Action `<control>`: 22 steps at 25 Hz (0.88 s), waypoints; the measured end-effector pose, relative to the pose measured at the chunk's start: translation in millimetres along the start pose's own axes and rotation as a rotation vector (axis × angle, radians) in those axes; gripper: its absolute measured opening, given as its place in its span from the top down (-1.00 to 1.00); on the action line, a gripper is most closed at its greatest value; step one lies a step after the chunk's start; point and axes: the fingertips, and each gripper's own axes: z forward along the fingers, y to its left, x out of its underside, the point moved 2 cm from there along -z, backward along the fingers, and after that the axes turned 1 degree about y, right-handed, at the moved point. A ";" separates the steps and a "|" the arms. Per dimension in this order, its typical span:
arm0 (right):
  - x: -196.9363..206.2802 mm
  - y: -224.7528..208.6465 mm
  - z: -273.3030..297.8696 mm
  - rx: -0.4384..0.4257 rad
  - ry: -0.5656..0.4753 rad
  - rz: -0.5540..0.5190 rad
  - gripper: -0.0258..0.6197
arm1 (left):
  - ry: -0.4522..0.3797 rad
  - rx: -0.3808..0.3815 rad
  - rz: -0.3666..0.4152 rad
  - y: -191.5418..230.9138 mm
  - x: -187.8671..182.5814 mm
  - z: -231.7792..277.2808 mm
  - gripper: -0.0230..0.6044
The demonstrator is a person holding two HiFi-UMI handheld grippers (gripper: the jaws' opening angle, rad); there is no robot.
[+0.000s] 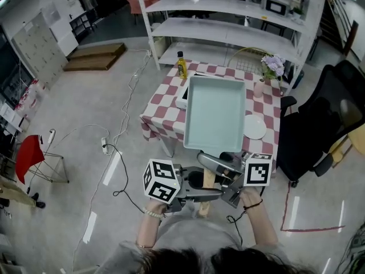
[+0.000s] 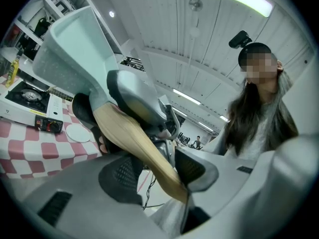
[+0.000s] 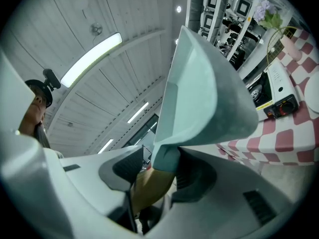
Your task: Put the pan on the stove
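- Our left claw (image 2: 164, 176) is clenched on the light wooden handle (image 2: 134, 138) of the pale mint-green rectangular pan (image 2: 75, 54), near the handle's free end.
- Our right claw (image 3: 159, 178) grasps the same wooden handle further up, close to where it meets the pan. The two claws cross it from opposite sides.
- The pan juts out ahead of both claw tips. We hold it in the air above the counter (image 1: 162, 104) with its red-and-white checked cloth.
- The white portable gas stove (image 2: 25, 101) sits on the counter below and ahead of the claws. In the head view the pan's left edge covers part of it.
- A round white plate (image 1: 255, 127) lies on the counter beyond the right claw, beside the pan's right edge.
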 end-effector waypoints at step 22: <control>-39.5 -52.4 38.4 0.029 -0.008 0.002 0.32 | 0.012 0.023 0.001 64.7 -28.3 -27.5 0.24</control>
